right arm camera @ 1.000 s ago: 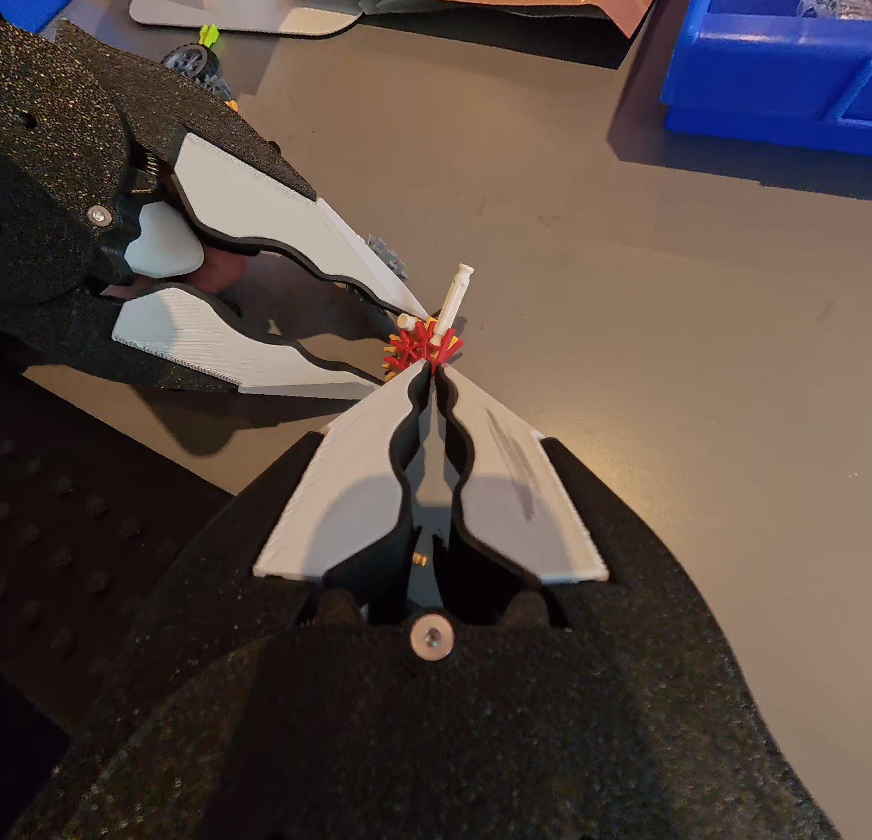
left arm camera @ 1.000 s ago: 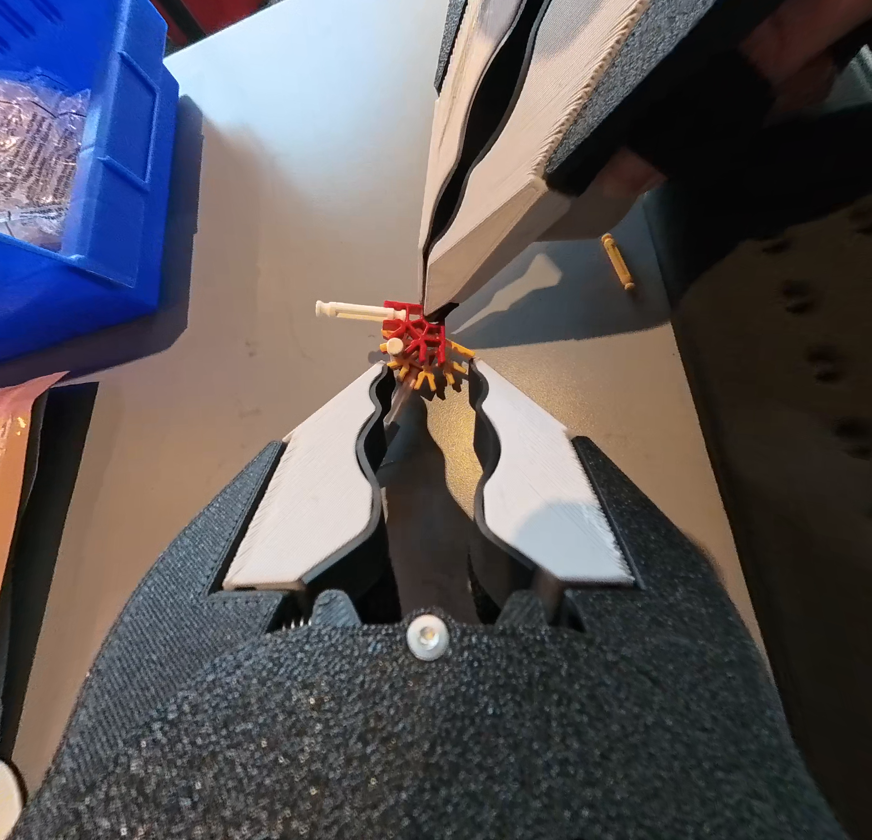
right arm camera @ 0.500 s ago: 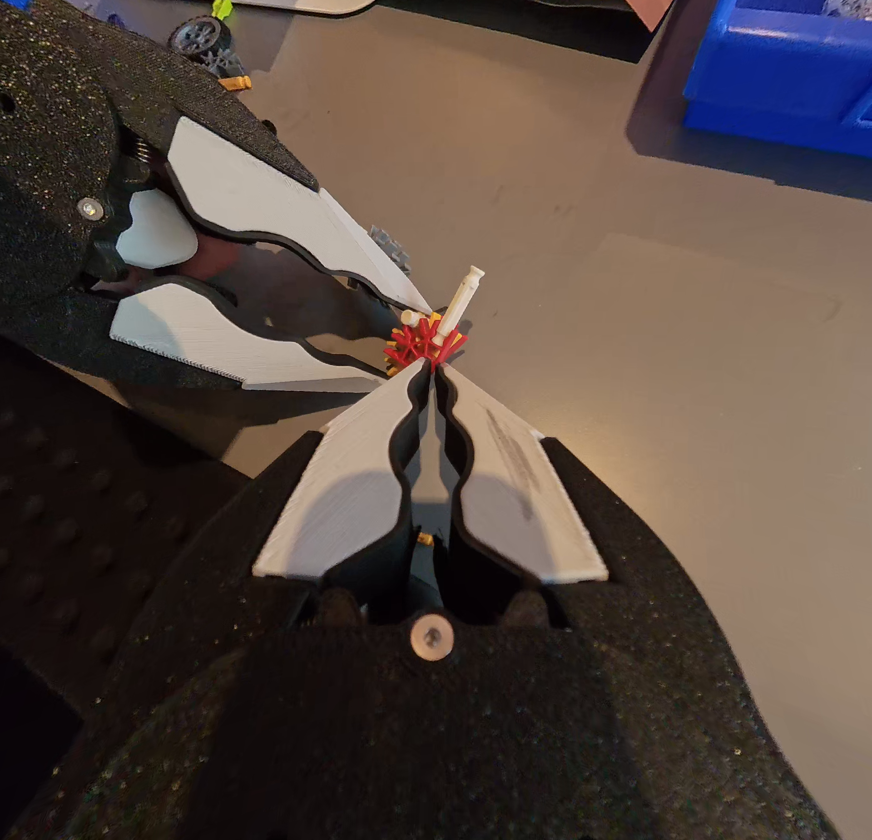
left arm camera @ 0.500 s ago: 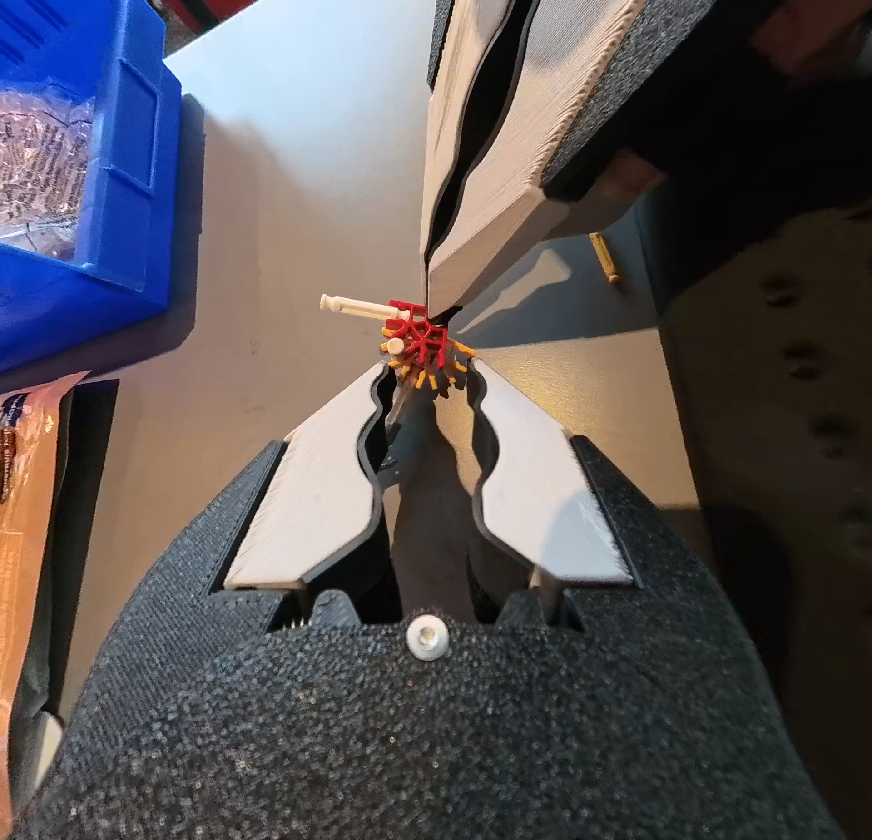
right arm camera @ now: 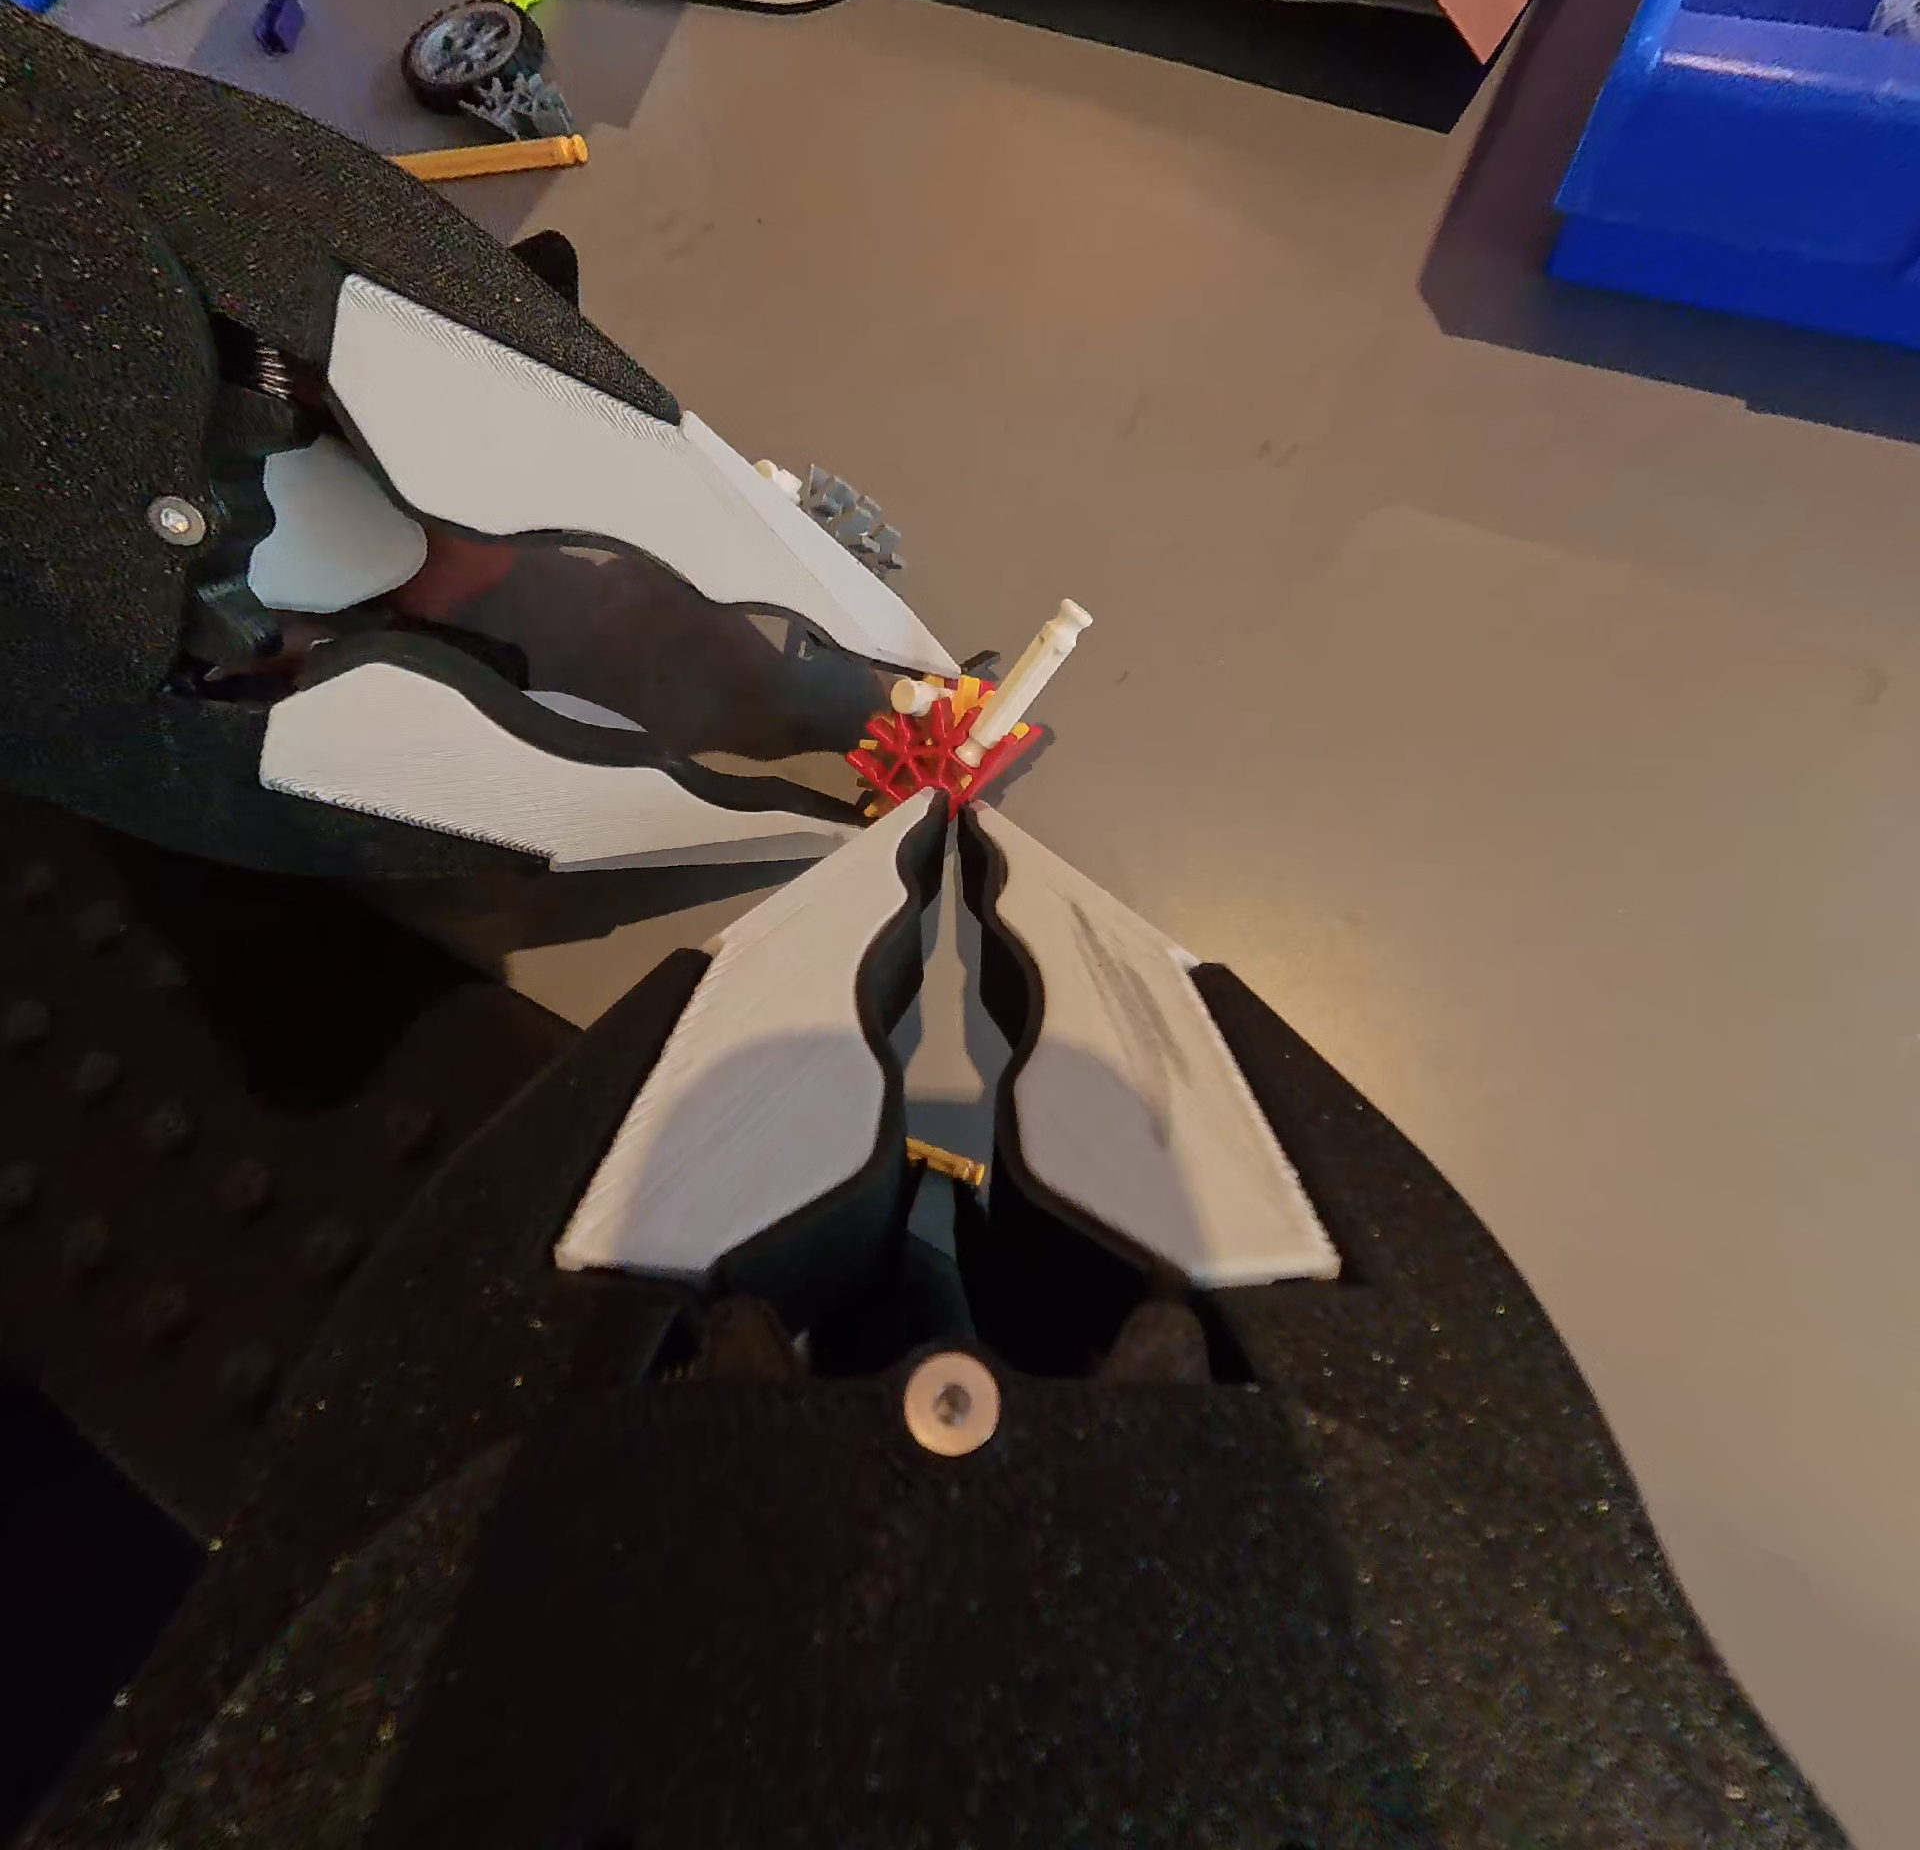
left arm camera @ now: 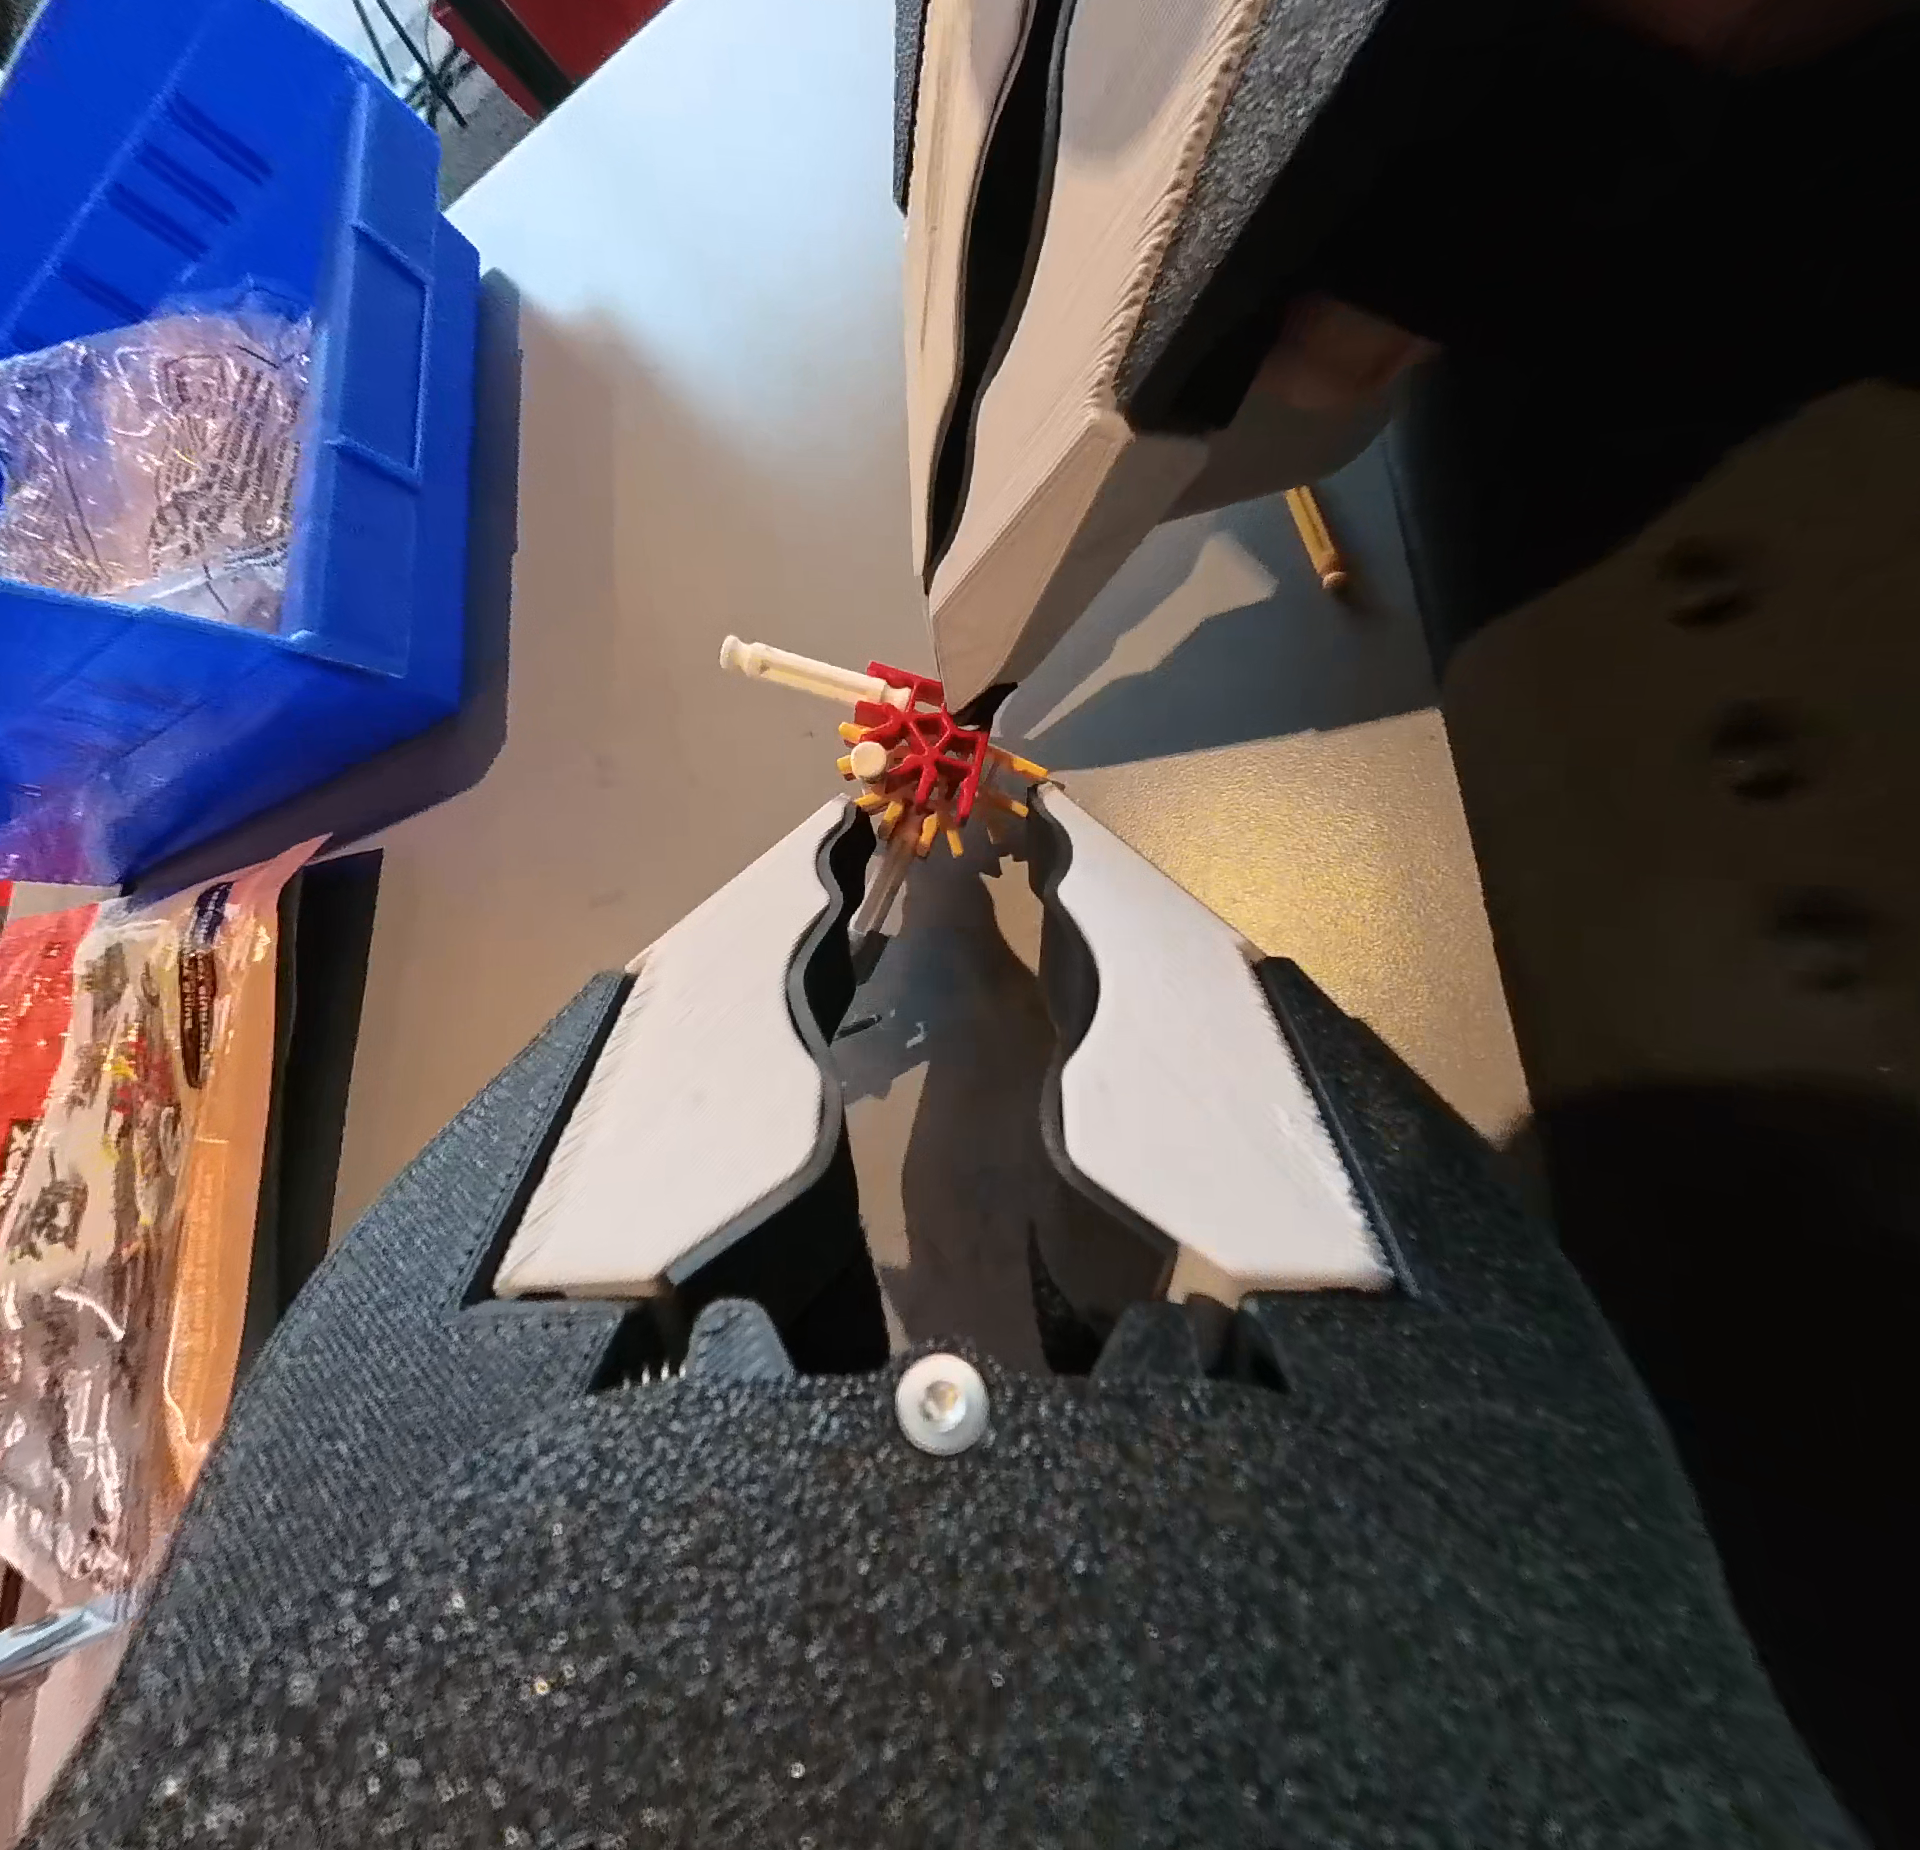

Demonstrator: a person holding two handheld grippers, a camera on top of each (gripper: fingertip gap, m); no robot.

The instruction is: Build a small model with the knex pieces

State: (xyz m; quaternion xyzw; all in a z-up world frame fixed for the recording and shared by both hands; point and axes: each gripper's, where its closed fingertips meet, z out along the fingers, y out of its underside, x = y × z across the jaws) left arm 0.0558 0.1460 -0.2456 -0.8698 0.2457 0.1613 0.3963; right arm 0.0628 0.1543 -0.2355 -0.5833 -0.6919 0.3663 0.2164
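Note:
A small toy assembly hangs above the grey table (right arm camera: 1351, 761): a red snowflake connector (left arm camera: 925, 751) against a yellow connector (left arm camera: 925, 826), with a white rod (left arm camera: 800, 673) sticking out left and a shorter white peg beside it. My left gripper (left arm camera: 948, 803) is shut on the yellow connector, fingertips on either side of it. My right gripper (right arm camera: 954, 808) is shut on the edge of the red connector (right arm camera: 914, 751); the white rod (right arm camera: 1029, 673) points up and away. The right gripper comes in from above in the left wrist view (left arm camera: 961, 694). The left gripper comes in from the left in the right wrist view (right arm camera: 909, 753).
A blue bin (left arm camera: 208, 450) holding a clear plastic bag stands at the left, with a printed bag (left arm camera: 104, 1177) beside it. A small wheel (right arm camera: 473, 44), an orange rod (right arm camera: 488, 159) and a grey connector (right arm camera: 852, 517) lie on the table. A yellow rod (left arm camera: 1314, 538) lies by a black studded mat (left arm camera: 1714, 761). The grippers are tip to tip, or close to it.
Both grippers keep their hold on the assembly. The pair has shifted slightly over the table; the wheel and the printed bag have come further into view.

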